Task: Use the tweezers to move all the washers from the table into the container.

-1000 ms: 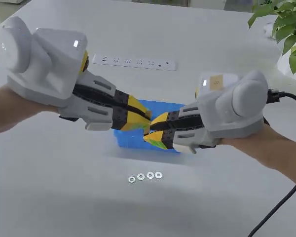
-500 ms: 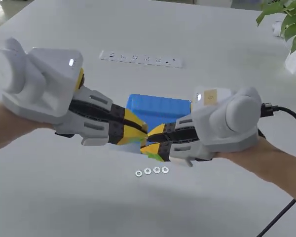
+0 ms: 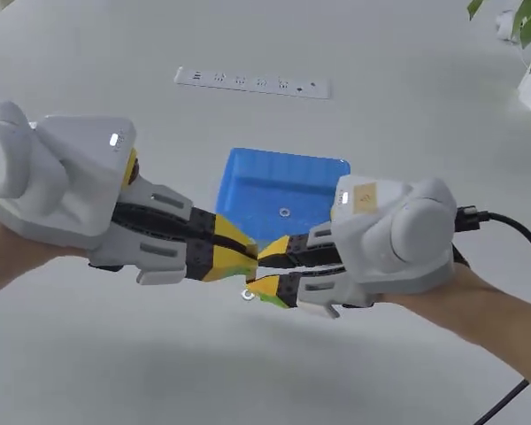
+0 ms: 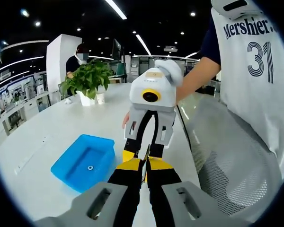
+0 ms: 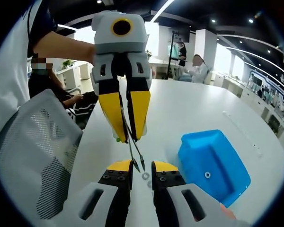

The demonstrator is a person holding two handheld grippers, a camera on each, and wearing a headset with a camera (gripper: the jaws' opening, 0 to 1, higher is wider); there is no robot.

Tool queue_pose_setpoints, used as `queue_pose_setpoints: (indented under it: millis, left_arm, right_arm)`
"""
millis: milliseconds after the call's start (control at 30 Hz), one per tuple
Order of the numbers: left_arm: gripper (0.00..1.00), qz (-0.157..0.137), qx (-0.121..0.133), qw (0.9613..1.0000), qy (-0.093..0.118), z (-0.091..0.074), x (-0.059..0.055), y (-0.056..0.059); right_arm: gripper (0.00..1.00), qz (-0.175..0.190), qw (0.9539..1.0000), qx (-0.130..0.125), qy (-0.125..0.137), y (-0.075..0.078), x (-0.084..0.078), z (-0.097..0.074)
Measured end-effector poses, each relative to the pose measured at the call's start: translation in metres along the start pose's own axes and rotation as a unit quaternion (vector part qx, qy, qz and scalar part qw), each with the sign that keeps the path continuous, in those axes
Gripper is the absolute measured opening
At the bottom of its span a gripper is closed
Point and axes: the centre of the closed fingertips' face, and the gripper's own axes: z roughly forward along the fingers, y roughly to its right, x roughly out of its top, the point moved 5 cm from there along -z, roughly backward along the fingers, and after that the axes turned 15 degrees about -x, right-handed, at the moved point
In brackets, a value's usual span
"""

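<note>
Left gripper (image 3: 246,257): clamped on thin metal tweezers (image 5: 132,147), tips down near white table (image 3: 398,106).
Right gripper (image 3: 264,268): jaws narrow around tweezer tips; grip impossible to tell.
Small silver ring washer (image 3: 285,212): inside blue rectangular plastic container (image 3: 248,181).
Second washer (image 3: 247,294): on table, just beside jaw tips.

White shells, black-and-yellow jaws on left gripper (image 3: 250,255) and right gripper (image 3: 262,270). Blue container (image 3: 248,173) beyond the tips, holding a silver washer (image 3: 285,212). White table (image 3: 88,354) beneath both.
</note>
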Motion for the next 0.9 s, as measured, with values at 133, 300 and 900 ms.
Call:
queue_pose_setpoints:
  millis: [133, 300, 900]
  left_arm:
    - [0.07, -0.008, 0.000, 1.0000, 0.005, 0.000, -0.005, -0.002]
    - [0.07, -0.017, -0.001, 0.9998, 0.009, 0.003, -0.013, -0.005]
    - [0.07, -0.033, 0.004, 0.9994, 0.011, 0.008, -0.022, -0.010]
  right_arm:
    - [0.16, 0.007, 1.0000, 0.000, -0.001, 0.000, -0.004, 0.003]
    - [0.16, 0.009, 0.9999, 0.000, -0.006, 0.001, -0.009, 0.009]
    - [0.16, 0.032, 0.9993, 0.004, -0.018, 0.000, -0.021, 0.016]
